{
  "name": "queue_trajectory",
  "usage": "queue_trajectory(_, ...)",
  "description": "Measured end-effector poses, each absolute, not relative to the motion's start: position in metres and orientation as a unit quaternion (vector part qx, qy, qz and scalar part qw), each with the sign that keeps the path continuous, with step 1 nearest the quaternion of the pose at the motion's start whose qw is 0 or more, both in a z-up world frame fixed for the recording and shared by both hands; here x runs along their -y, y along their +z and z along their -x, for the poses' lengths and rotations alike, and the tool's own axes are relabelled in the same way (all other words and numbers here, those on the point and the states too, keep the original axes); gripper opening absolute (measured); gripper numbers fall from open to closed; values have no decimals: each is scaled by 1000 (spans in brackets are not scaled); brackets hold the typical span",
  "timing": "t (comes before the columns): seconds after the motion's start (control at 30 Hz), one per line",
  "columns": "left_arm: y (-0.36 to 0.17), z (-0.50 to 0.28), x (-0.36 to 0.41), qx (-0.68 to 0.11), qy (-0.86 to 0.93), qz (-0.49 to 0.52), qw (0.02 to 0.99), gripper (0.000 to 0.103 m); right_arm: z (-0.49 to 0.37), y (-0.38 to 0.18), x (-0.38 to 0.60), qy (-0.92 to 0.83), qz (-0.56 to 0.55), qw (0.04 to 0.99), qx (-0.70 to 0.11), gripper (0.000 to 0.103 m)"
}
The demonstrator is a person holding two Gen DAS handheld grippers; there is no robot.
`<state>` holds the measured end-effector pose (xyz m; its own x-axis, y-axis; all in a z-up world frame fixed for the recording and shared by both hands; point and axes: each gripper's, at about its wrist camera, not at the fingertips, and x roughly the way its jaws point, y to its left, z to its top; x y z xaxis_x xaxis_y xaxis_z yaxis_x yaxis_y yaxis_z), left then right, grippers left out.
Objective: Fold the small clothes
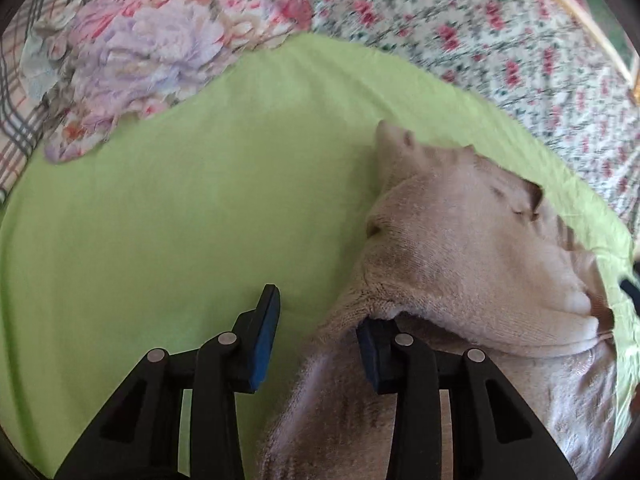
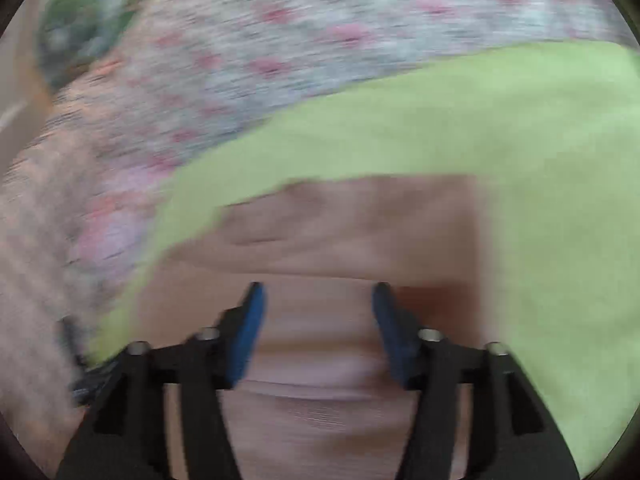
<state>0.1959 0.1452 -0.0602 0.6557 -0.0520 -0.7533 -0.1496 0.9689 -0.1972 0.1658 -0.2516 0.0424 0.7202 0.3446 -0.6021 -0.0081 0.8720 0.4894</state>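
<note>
A beige fleecy garment (image 1: 460,248) lies crumpled on a light green cloth (image 1: 200,208), to the right in the left wrist view. My left gripper (image 1: 318,312) stands at its left edge. The right finger (image 1: 372,356) is tucked under a fold of the garment, while the left finger (image 1: 264,340) is bare over the green cloth; the pads do not press together. The right wrist view is blurred. In it my right gripper (image 2: 319,290) hangs open just above the beige garment (image 2: 340,232), with nothing between its fingers.
The green cloth (image 2: 540,160) is spread over a bedsheet with red flowers (image 1: 480,20). A fluffy lilac and pink floral blanket (image 1: 152,48) is bunched at the back left, on a checked cover (image 1: 20,80). Bare green cloth lies left of the garment.
</note>
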Motion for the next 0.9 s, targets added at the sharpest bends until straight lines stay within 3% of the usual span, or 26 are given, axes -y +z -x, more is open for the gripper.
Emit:
queue_trajectory(0.2, -70, -197, -157, -414, 27, 158, 896, 40, -292, 38, 132, 292, -173, 826, -449, 67)
queue_trajectory(0.53, -74, -192, -165, -391, 7, 189, 901, 40, -395, -49, 21, 330, -32, 711, -620, 69)
queue_trajectory(0.7, -77, -192, -168, -381, 5, 205, 901, 40, -420, -32, 22, 442, -190, 682, -551, 68)
queue_trajectory(0.77, -77, -192, -167, -380, 10, 203, 902, 40, -434, -29, 36, 440, -257, 704, -495, 65)
queue_trajectory(0.8, -77, -192, -167, -380, 11, 204, 902, 40, -438, -29, 46, 432, -294, 709, -473, 57)
queue_trajectory(0.9, -77, -191, -171, -378, 6, 218, 900, 40, -441, -28, 66, 386, -335, 731, -452, 55)
